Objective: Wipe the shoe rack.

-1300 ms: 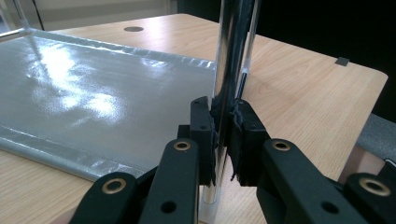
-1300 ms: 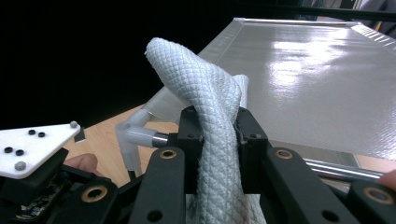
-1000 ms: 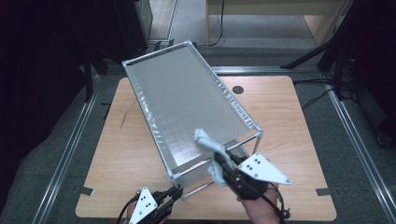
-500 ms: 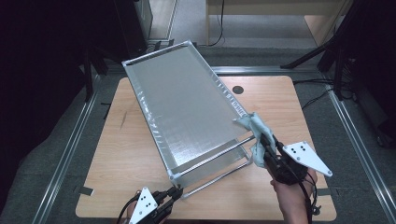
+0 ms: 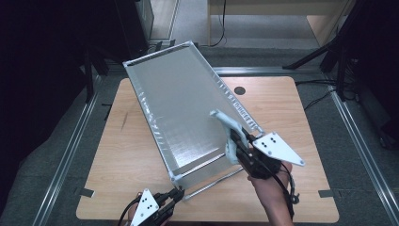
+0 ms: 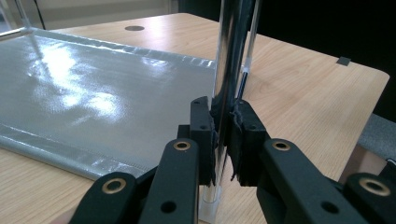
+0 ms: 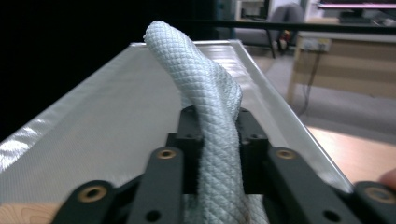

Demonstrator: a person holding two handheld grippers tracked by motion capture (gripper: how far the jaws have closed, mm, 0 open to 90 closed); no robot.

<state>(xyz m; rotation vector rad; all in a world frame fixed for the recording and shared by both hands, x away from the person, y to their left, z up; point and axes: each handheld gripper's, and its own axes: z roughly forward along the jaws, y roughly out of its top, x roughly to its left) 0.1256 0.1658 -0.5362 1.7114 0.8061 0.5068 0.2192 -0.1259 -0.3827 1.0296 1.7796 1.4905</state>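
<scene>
A long frame covered with a silvery sheet [image 5: 179,108] stands tilted on the wooden table [image 5: 291,108]. At the front edge my left gripper [image 5: 178,193] is shut on a chrome rod [image 6: 231,56] of that frame, with the pads [image 6: 205,135] pressed on both sides. My right gripper [image 5: 235,141] holds a pale quilted cloth [image 5: 226,123] over the sheet's near right edge. In the right gripper view the cloth [image 7: 205,93] rises bunched between the jaws. They have just been opening a little, and the cloth is still pinched between them.
The table has a round black hole [image 5: 240,90] at the back right and dark tape marks [image 5: 325,193] near the front corners. Metal floor rails [image 5: 357,141] run along both sides. A desk and cables stand behind the table.
My right gripper carried the cloth from the sheet's front end out to its right edge, then back left onto the sheet near the corner. The left gripper kept its hold on the rod.
</scene>
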